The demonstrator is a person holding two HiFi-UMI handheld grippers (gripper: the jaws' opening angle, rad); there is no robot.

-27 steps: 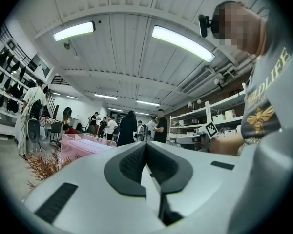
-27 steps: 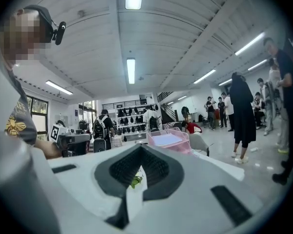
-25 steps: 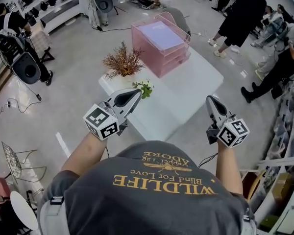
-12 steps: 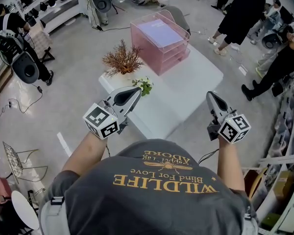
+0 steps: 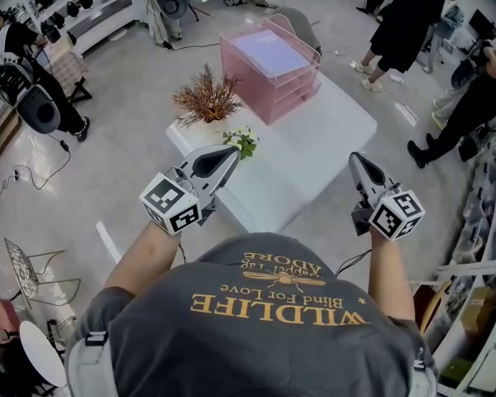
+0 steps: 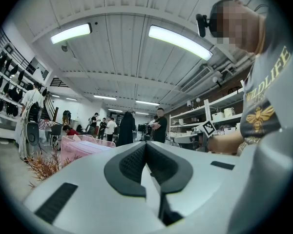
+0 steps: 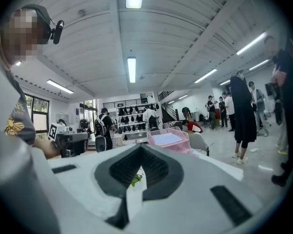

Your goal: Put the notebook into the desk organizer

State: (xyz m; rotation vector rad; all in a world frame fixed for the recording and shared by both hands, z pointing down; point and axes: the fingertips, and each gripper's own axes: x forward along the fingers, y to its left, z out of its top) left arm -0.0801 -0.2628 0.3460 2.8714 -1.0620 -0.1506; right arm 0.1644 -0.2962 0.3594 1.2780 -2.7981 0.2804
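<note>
A pink see-through desk organizer (image 5: 273, 85) stands at the far end of a white table (image 5: 322, 139). A pale lavender notebook (image 5: 271, 54) lies flat in its top tray. My left gripper (image 5: 231, 151) hovers over the table's near left corner, shut and holding nothing. My right gripper (image 5: 355, 157) hangs off the table's near right edge, its jaws together and nothing between them. From the right gripper view the organizer (image 7: 178, 143) and notebook (image 7: 165, 139) show beyond the pads. The left gripper view catches the organizer (image 6: 80, 147) at its left.
A dried brown branch arrangement (image 5: 205, 102) and a small green sprig (image 5: 243, 144) stand on the table's left side, near my left gripper. Several people stand and sit around the room; chairs and shelving line the edges.
Both grippers have held their places. Only the bystanders at the right of the head view have shifted.
</note>
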